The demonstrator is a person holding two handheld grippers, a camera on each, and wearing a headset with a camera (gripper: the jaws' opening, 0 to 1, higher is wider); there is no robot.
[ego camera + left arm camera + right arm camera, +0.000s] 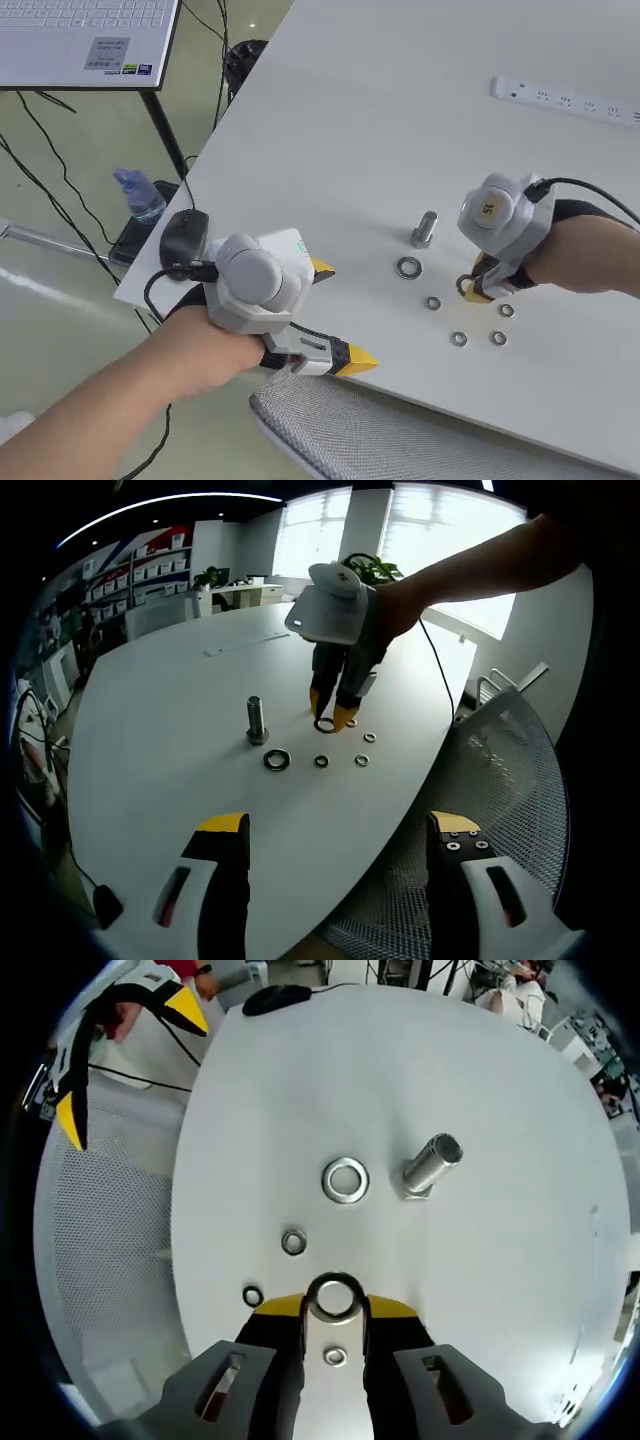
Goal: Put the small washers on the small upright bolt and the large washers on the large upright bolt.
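At a white tabletop (pixel 380 110), a person works a hand-held gripper in each hand. The right gripper (pixel 478 290) points down at the tabletop, its tongs clamped on a large washer (pixel 335 1297), with a yellow tip touching the ring's rim on either side. Whether the ring is raised off the tabletop or resting on it cannot be told.

The left gripper (pixel 340 314) hangs at the near edge of the tabletop, over a grey mesh chair (pixel 350 430). Its tongs stand wide apart and hold nothing.

The large upright bolt (pixel 425 228) stands bare, just beyond the right gripper and to its left in the head view. A second large washer (pixel 409 267) lies flat near the bolt's base, apart from it. Four small washers (pixel 459 339) lie scattered on the tabletop nearer the person. In the right gripper view, one of them (pixel 335 1357) sits between the tongs just behind the gripped ring.

The left gripper view looks across the tabletop at the bolt, the loose rings and the right gripper, which is held by an arm reaching in from the right.

A white power strip (pixel 565 100) lies at the far side of the tabletop and a black mouse (pixel 183 235) sits at its left corner. A laptop (pixel 90 40) rests on a separate stand, and a plastic bottle (pixel 140 195) stands below it.
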